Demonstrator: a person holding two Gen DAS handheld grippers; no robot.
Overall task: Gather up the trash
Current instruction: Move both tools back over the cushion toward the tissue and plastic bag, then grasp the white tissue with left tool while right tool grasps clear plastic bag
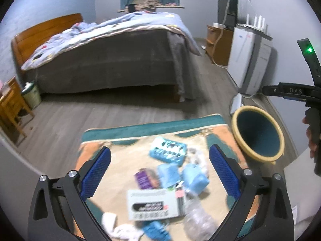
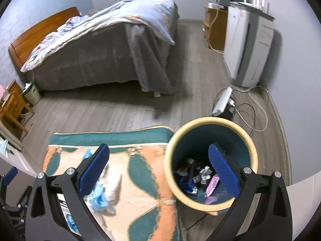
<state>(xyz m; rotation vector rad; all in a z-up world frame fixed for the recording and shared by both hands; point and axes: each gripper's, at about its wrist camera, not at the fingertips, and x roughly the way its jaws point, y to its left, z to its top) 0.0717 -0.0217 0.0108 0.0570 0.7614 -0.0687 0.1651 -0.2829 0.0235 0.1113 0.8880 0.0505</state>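
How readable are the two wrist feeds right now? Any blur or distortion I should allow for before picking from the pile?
Left wrist view: the trash pile on the rug is motion-smeared, and the white box lettering is unreadable; the bed behind is sharper. Right wrist view: the bin rim smears slightly, though the scraps inside still show. Both views: strong fisheye bending with dark corners.

the left tongs hang wide apart with nothing between them, above the litter crowded on the rug: a white box, blue wrappers and a clear bottle lie touching, with little bare rug between. the bin stands just beside the rug's edge, its mouth unblocked under the right tongs, trash only at the bottom. bare floor runs free to the bed. a cable and power strip lie beyond the bin.
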